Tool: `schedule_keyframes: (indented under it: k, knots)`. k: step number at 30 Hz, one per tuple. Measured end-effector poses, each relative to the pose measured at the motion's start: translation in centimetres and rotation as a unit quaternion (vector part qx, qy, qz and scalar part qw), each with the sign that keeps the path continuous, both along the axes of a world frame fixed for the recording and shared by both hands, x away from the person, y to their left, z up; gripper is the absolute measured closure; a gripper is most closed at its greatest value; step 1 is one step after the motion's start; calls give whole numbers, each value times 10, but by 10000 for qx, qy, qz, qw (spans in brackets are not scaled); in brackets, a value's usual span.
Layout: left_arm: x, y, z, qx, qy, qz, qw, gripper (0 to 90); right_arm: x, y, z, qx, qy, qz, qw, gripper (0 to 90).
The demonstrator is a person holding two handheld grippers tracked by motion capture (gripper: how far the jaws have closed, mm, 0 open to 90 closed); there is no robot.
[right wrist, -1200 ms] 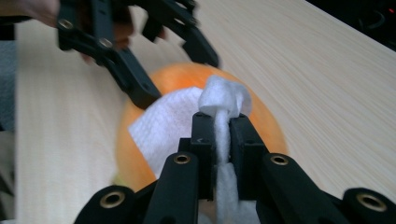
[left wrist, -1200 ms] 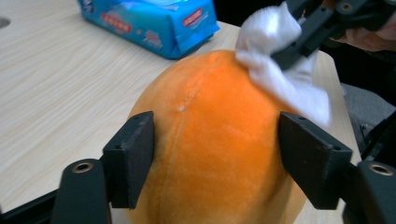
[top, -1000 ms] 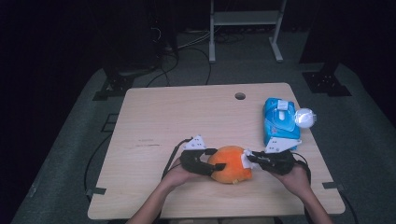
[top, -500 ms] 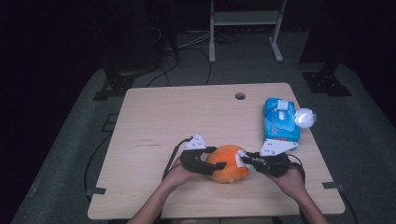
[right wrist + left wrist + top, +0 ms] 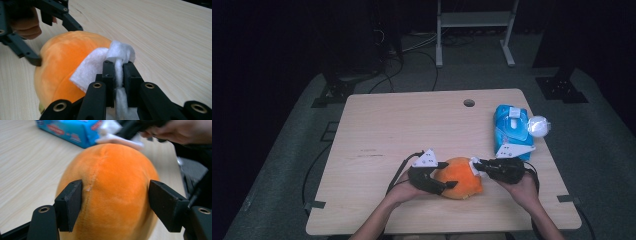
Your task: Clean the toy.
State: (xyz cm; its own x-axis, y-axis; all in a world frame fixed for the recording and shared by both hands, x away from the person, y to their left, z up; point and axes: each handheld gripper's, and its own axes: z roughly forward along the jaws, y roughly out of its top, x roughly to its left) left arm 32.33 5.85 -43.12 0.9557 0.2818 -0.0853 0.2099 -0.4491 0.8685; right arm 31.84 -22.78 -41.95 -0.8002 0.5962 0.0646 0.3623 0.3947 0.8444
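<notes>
At the near edge of the table (image 5: 377,120), the orange plush ball (image 5: 459,177) is clamped across its sides by the left gripper (image 5: 115,200), while a white wipe (image 5: 100,65) is pinched in the right gripper (image 5: 119,67) against it. The ball is judged soft, light and yielding; it is best gripped across its middle.

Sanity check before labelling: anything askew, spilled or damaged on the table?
Nothing is spilled or damaged. The round orange plush toy looks intact, held between the left gripper jaws. The right gripper pinches a white wipe against it. The blue wipes pack lies flat by the table's right edge.
</notes>
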Motion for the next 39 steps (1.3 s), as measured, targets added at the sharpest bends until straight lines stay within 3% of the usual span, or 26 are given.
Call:
schedule_keyframes:
  k: [2,5,10,13,17,20,22,24,26,27,29,32,36,39]
  knots:
    - [2,2,3,-71,2,15,10000,243,-1,0,0,6,-1,15,10000,806]
    - [8,2,3,-283,41,356,9990,135,-3,2,1,112,-2,146,9998,805]
    - [6,-4,-6,-251,128,407,9988,211,-9,12,7,188,-99,291,9994,805]
    - [1,-7,-6,-159,51,396,9991,222,-11,15,10,283,-115,403,9987,804]
    - [-5,-11,-5,-77,-33,159,9998,221,-14,19,13,268,-158,505,9982,805]
    - [-7,-9,-1,-44,-34,-160,9999,216,-13,16,11,182,-143,411,9989,806]
    - [-7,-8,1,-128,35,-330,9994,222,-10,10,7,181,-41,319,9993,805]
    - [-6,-7,2,-148,-17,-272,9995,230,-8,6,5,239,30,285,9993,806]
    - [-3,-7,3,-235,-55,-48,9997,203,-9,7,5,209,5,294,9993,806]
    - [0,-7,3,-233,6,137,9996,163,-9,8,6,206,-12,311,9993,806]
    - [4,-8,-1,-207,223,272,9992,95,-11,11,7,256,-11,366,9990,806]
    - [2,-10,-8,-177,293,253,9991,125,-14,17,10,249,-74,479,9985,806]
    - [-4,-13,-6,-25,57,186,9998,210,-19,24,13,206,-123,636,9977,806]
    - [-5,-11,-5,7,1,72,10000,234,-17,20,13,155,-96,558,9983,807]
